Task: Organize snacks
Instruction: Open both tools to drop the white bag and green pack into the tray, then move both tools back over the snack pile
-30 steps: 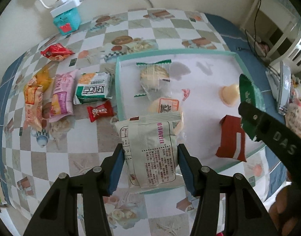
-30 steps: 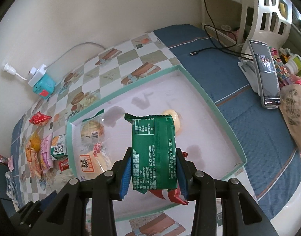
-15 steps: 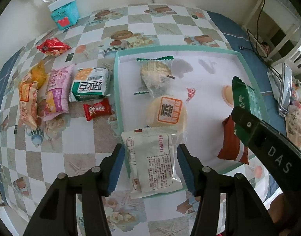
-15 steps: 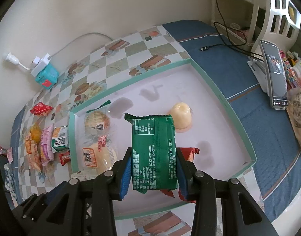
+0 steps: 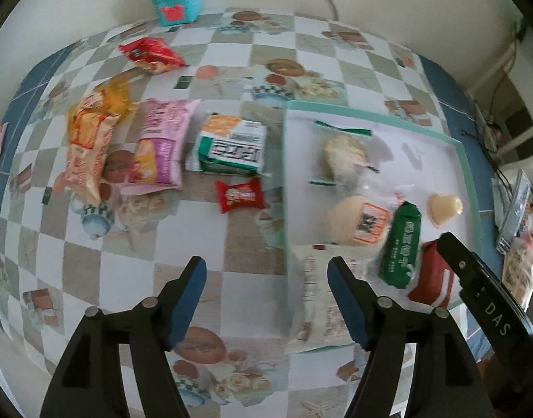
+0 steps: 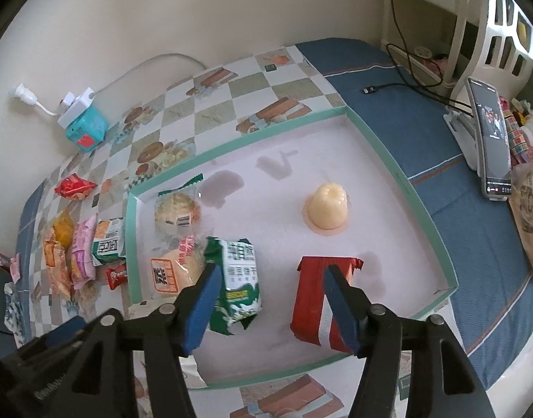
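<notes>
Over checkered tablecloth: left gripper spread wide, gripping nothing, hovering beside teal-rimmed white tray. Pale printed snack packet lying across tray's near-left rim, just behind left gripper's right finger. Above tray floor: right gripper spread apart, empty. Green-and-white snack packet lying in tray against its left finger; red foil packet under right finger. Loose snacks clustered left of tray.

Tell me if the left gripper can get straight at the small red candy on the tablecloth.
Probably yes. The left gripper is open and empty, and the small red candy lies ahead on bare tablecloth, apart from the neighbouring packets, with nothing between.
</notes>
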Motion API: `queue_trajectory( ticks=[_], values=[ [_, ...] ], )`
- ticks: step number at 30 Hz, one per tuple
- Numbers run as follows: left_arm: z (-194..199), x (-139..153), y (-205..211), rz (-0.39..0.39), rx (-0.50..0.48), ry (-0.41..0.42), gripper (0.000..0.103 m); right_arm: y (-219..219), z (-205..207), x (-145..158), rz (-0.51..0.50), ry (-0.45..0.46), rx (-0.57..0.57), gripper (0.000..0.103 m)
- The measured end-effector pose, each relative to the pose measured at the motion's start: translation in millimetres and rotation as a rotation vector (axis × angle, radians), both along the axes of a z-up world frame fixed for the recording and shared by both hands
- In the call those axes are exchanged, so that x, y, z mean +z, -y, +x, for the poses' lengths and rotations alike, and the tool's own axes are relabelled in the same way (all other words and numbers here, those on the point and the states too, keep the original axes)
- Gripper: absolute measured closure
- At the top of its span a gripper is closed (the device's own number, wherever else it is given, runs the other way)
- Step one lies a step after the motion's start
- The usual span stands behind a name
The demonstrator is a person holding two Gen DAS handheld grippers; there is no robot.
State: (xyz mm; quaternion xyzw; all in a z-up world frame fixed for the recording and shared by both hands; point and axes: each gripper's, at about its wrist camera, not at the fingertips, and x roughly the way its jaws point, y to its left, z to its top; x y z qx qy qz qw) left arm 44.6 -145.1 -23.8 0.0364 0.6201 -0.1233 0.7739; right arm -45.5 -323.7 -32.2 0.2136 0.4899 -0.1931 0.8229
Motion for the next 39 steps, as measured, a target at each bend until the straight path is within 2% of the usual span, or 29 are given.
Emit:
queue_trajectory(
  ticks=[3,12,18,26,32,33,34,38,39],
  values=[
    [0.8,-4.9,-5.5,0.024,0.005,-0.018,0.028,-1.0,1.3,-2.5,-0.004,-0.011,0.001,0.028],
    [-11.0,-23.7,2.3,0.126,-0.077,-0.048,0.028,-2.4,1.6,-2.3,-0.005,-0.01,0.007,0.026],
    [-15.4,-32.0,14.0,0.099,-0.103,-0.066,0.028,-2.1,1.4,-2.1,-0.004,-0.007,0.008,0.026],
    [-16.5,-35.1,25.4,0.107,-0.111,-0.057,0.028,-4.8,2.4,-2.2,-0.006,-0.011,0.018,0.026],
    [-2.0,-25.6,1.3,0.062,-0.026,-0.063,0.025,-11.4,5.6,-5.4,-0.015,-0.027,0.04,0.024],
    [1.5,-23.9,-4.7,0.057,0.001,-0.059,0.016,-12.4,6.1,-6.1,-0.015,-0.029,0.043,0.02],
    [4.4,-22.0,-10.2,0.052,0.026,-0.052,0.013,-13.7,6.6,-6.8,-0.017,-0.029,0.047,0.017],
    [16.8,-13.6,-33.3,0.012,0.112,-0.032,0.012,-20.4,9.1,-8.5,-0.024,-0.03,0.071,0.012],
    [19.5,-11.4,-39.7,0.0,0.136,-0.026,0.01,-23.0,10.0,-9.1,-0.027,-0.029,0.08,0.005]
  ],
)
